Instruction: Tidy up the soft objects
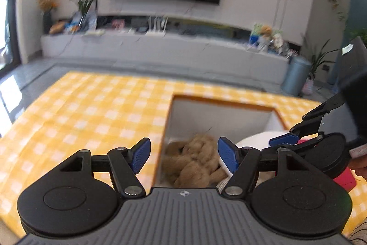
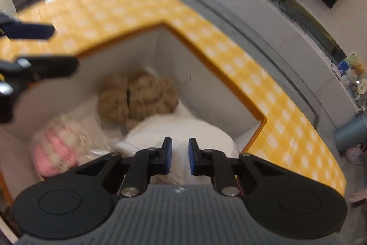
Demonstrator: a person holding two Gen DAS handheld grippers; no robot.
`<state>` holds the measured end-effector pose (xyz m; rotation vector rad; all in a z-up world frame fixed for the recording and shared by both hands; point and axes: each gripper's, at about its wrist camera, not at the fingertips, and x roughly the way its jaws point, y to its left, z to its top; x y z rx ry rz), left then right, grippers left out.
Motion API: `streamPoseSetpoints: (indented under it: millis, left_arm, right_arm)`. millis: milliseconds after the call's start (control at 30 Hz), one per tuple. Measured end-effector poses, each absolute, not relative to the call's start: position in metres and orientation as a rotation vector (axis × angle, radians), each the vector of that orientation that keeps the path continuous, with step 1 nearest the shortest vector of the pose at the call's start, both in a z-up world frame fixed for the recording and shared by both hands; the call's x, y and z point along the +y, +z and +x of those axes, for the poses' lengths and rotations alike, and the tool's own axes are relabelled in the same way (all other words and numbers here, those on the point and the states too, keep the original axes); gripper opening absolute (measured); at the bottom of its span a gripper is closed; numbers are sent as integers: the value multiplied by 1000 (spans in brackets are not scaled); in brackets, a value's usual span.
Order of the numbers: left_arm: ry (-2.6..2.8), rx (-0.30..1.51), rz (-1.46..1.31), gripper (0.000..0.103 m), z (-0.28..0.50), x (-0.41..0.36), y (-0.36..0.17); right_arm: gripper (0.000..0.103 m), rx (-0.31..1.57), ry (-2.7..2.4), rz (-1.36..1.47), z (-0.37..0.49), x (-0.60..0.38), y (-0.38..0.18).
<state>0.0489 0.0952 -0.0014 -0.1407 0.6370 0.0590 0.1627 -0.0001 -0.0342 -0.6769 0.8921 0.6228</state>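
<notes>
**Plushies in the bin**

Yellow checked tablecloth (image 1: 96, 111) surrounds a white bin (image 1: 220, 116). Left gripper (image 1: 184, 154) is spread wide above the brown plush (image 1: 195, 160) inside.

Right wrist view: right gripper (image 2: 180, 156), slightly parted and holding nothing, hovers over a white pillow (image 2: 183, 128), beside a pink toy (image 2: 57, 146).

Left gripper (image 1: 184, 155) jaws wide apart; right gripper (image 2: 180, 156) jaws narrowly parted
</notes>
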Motion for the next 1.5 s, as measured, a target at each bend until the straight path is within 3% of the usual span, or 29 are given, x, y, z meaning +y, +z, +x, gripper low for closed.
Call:
streamPoseSetpoints:
  millis: [367, 667, 700, 767, 800, 900, 1267, 1500]
  left_arm:
    - [80, 779, -197, 78, 47, 109, -16]
    - [57, 784, -179, 78, 47, 101, -17]
    - [58, 782, -177, 78, 47, 100, -16]
    - [59, 775, -179, 78, 46, 99, -14]
    - [60, 771, -181, 78, 46, 98, -12]
    - [77, 758, -169, 78, 45, 93, -9]
    - [75, 658, -74, 78, 37, 65, 16]
    - [14, 600, -49, 78, 26, 40, 27]
  right_arm:
    - [5, 1240, 584, -768, 208, 23, -111]
    - [4, 1214, 505, -748, 225, 30, -116]
    - [6, 1198, 506, -748, 223, 29, -114]
    - [24, 1166, 527, -731, 219, 28, -103]
    - [27, 1141, 536, -705, 217, 24, -96]
    - [28, 1058, 539, -629, 214, 13, -62]
    - [48, 650, 473, -385, 157, -63, 61]
    - [56, 521, 386, -333, 119, -108, 85]
